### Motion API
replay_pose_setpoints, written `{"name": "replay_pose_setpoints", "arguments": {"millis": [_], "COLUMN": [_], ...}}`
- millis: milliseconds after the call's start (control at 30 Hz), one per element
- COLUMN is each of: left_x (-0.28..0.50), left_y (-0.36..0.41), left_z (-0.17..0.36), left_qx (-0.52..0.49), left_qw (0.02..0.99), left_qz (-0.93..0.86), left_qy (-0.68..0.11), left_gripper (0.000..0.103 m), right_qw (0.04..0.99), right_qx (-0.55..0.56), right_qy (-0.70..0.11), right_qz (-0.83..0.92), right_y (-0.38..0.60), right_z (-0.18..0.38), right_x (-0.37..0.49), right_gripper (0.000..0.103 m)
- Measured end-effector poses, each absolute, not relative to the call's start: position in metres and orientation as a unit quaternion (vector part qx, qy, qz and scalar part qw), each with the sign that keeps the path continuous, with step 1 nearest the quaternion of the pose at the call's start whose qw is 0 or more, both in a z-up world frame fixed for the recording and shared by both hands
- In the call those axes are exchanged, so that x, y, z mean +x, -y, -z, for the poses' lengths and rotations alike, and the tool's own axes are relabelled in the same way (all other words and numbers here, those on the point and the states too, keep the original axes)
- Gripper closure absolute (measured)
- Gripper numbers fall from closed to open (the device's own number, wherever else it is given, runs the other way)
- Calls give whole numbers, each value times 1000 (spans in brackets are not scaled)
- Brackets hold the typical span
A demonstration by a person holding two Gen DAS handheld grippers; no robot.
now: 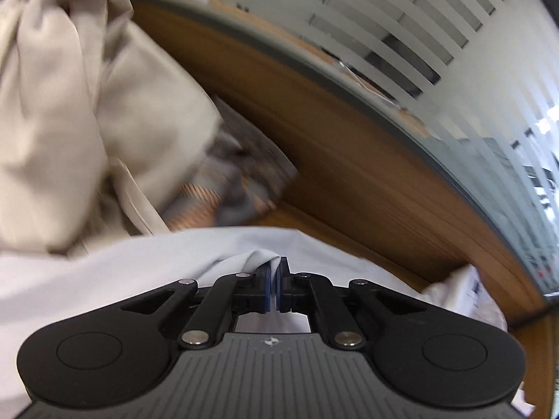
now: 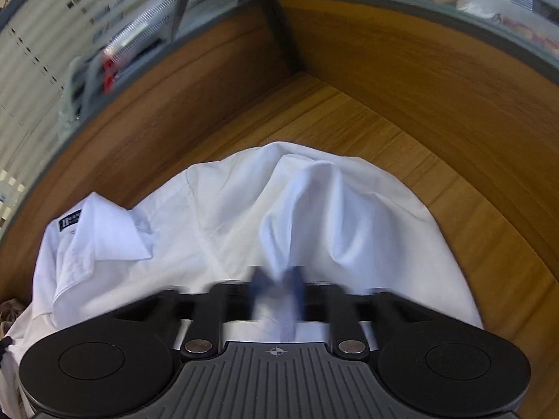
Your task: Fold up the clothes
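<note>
Table (image 2: 401,132) — wood-grain top, set into a corner of wooden panels (image 2: 436,70). On it: white shirt (image 2: 244,209), crumpled, collar (image 2: 104,234) to the left; beige garment (image 1: 70,104), heaped; patterned cloth (image 1: 230,181) beside it — blurred.

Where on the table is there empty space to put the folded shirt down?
Bare wood table shows beyond the white shirt, in the corner where the two wooden walls meet. The other side is crowded: a beige garment piles up beside a patterned cloth. Only a thin strip stays free along that wall.
</note>
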State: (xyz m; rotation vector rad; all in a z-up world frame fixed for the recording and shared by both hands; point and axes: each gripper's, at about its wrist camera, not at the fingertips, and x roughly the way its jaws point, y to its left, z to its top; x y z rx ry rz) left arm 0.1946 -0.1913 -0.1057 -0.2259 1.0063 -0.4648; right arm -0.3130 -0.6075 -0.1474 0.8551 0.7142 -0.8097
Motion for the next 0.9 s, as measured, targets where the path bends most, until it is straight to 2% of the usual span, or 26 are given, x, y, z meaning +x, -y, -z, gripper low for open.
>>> {"name": "replay_pose_setpoints", "arguments": {"millis": [433, 467, 533, 567, 600, 633, 700, 900], "left_x": [214, 215, 212, 209, 204, 198, 182, 130], "left_y": [205, 206, 206, 204, 201, 199, 195, 175], "left_z": [125, 123, 115, 110, 104, 97, 83, 49], "left_qx": [-40, -35, -38, -42, -48, -49, -38, 10], "left_qw": [837, 834, 827, 825, 823, 823, 828, 819], "left_qz": [224, 236, 265, 281, 298, 313, 340, 414], "left_qy": [-497, -498, -494, -489, -481, -471, -445, -397], "left_gripper": [100, 95, 73, 49, 26, 19, 15, 14], "right_qw": [769, 770, 776, 781, 786, 792, 805, 840], "right_qx": [351, 345, 336, 332, 328, 323, 310, 291], "right_qy": [-358, -363, -361, -358, -355, -352, -349, -344], "right_qz": [396, 395, 392, 390, 385, 380, 367, 302], "right_y": [622, 621, 616, 612, 607, 600, 585, 529], "right_z": [158, 155, 146, 140, 133, 126, 112, 77], "right_x": [-292, -291, -292, -293, -295, -296, -300, -307], "right_gripper": [97, 94, 93, 90, 83, 80, 77, 72]}}
